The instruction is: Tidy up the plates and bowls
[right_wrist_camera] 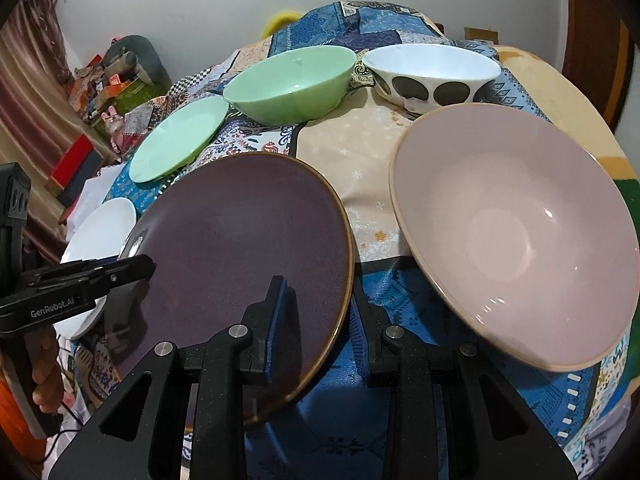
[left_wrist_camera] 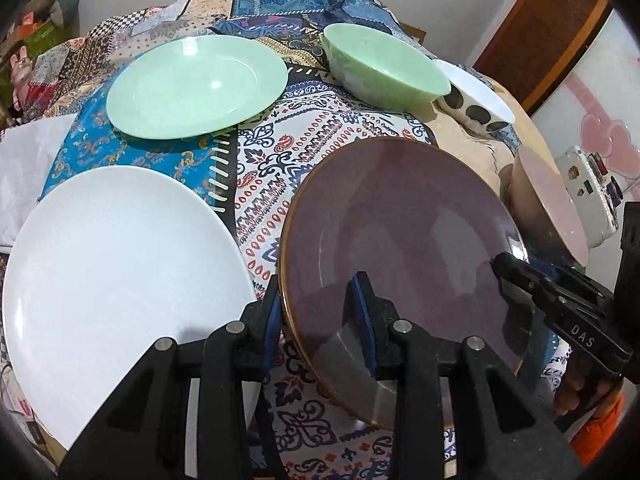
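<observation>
Gripping round glossy purple plate (left_wrist_camera: 400, 220)

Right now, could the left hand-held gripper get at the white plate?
Probably not yet: the left hand-held gripper is shut on the purple plate. The white plate lies uncovered just beside it.

Both fisheye views look steeply down, close over the bench (left_wrist_camera: 280, 184): the left from the purple plate's (left_wrist_camera: 400, 232) left rim, the right from its right rim, sharing it.
</observation>
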